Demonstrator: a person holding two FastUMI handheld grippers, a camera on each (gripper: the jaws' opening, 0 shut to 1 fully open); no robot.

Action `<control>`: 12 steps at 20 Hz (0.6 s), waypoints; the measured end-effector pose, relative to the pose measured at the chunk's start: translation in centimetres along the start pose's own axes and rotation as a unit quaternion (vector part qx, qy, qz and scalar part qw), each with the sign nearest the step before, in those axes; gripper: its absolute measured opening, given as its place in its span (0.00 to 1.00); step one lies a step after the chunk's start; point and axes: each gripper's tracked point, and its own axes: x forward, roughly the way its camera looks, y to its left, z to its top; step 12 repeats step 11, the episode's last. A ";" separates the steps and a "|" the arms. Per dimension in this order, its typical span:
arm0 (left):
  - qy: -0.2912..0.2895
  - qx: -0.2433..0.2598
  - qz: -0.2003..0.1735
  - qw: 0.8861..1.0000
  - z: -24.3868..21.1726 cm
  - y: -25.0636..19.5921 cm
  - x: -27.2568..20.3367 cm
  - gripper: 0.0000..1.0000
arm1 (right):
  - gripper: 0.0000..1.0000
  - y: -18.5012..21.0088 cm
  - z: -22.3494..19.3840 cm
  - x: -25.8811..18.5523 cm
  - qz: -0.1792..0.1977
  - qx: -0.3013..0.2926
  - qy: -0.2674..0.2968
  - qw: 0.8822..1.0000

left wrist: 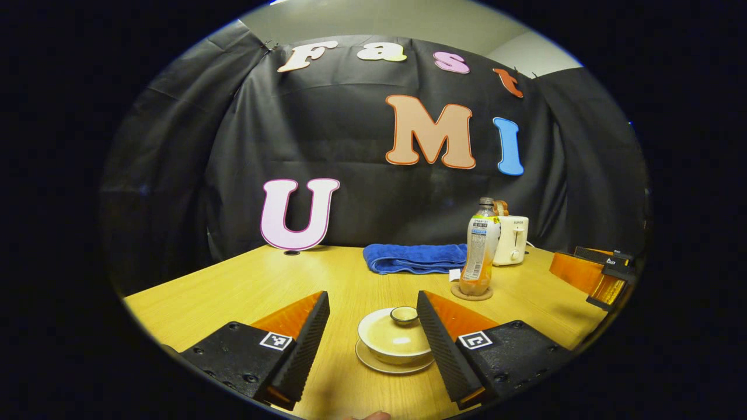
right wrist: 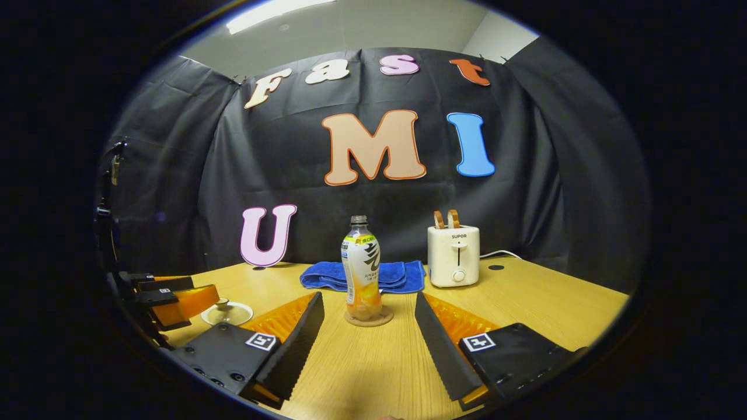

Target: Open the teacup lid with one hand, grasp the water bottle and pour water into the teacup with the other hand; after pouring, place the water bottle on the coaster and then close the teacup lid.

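Between the parted left tool [left wrist: 373, 341] fingers sits the lidded teacup [left wrist: 395, 340].

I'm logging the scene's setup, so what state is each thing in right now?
Cream ceramic teacup: lidded, on its saucer.
Clear plastic water bottle: upright on the round cork coaster, partly full of orange drink.
Blue towel: folded, lying flat.
White toaster: two slices sticking up.
Left gripper: open, straddling the teacup.
Right gripper: open, holding nothing.

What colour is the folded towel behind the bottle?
Blue. The towel shows best in the right gripper view, behind the water bottle.
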 end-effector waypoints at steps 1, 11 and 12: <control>-0.001 -0.001 0.000 1.000 0.0 0.0 -0.2 0.87 | 0.98 0.1 -0.2 -0.3 -0.001 0.001 0.001 1.000; -0.007 0.008 -0.009 1.000 -0.2 -0.8 -1.2 0.87 | 0.98 0.7 -1.9 -1.3 -0.006 -0.009 0.008 1.000; -0.007 0.008 -0.009 1.000 -0.2 -0.8 -1.2 0.87 | 0.98 0.7 -1.9 -1.3 -0.006 -0.009 0.008 1.000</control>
